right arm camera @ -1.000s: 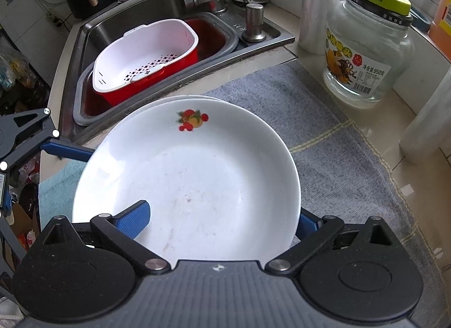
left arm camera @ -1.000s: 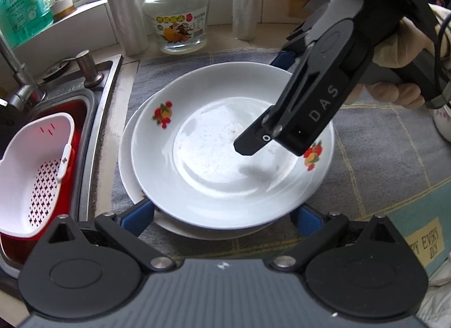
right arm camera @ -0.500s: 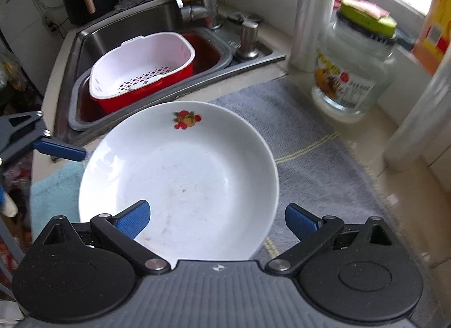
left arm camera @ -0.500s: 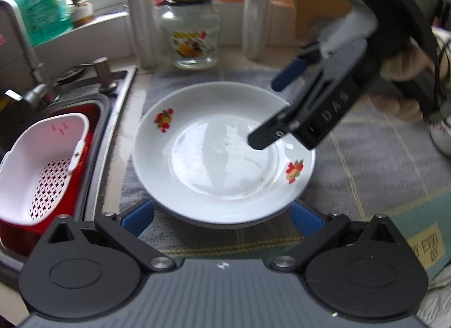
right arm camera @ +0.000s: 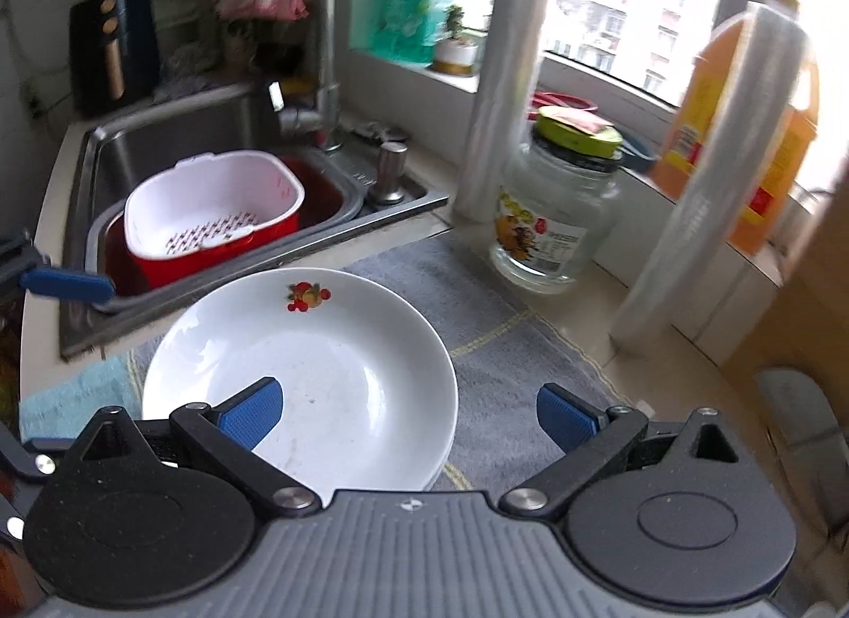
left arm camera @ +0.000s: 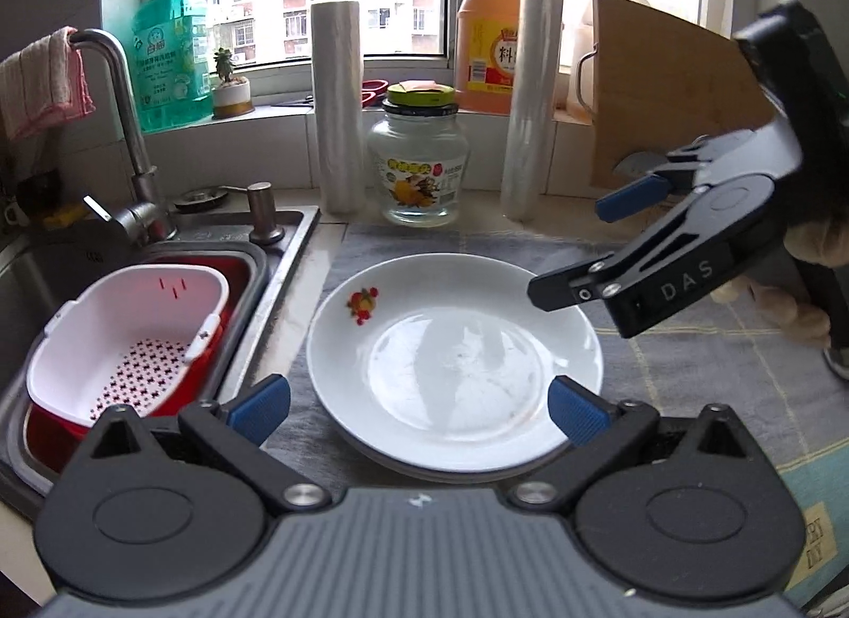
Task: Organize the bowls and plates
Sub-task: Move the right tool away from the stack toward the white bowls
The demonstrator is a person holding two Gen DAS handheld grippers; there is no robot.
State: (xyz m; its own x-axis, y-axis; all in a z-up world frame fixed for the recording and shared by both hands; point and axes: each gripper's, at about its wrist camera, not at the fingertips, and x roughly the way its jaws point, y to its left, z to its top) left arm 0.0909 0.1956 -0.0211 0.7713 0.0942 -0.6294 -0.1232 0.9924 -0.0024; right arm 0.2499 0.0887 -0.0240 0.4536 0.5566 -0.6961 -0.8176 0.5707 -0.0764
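A white plate with a fruit print (left arm camera: 456, 352) lies on top of another plate on the grey mat (left arm camera: 690, 352); only the lower plate's rim shows. It also shows in the right wrist view (right arm camera: 318, 368). My left gripper (left arm camera: 419, 408) is open and empty, above the plate's near edge. My right gripper (right arm camera: 408, 413) is open and empty, raised above the stack's right side. In the left wrist view the right gripper (left arm camera: 610, 241) hangs above the plate's right rim.
A sink (left arm camera: 254, 257) at the left holds a white strainer basket (left arm camera: 127, 342) in a red tub. A glass jar (left arm camera: 419, 166), two film rolls (left arm camera: 337, 103), an orange jug (left arm camera: 488, 34) and a wooden board (left arm camera: 674, 103) stand behind the mat.
Both grippers have pulled up and back from the plates. The right gripper has lifted off the top plate and moved to the right. The plates stay stacked on the mat.
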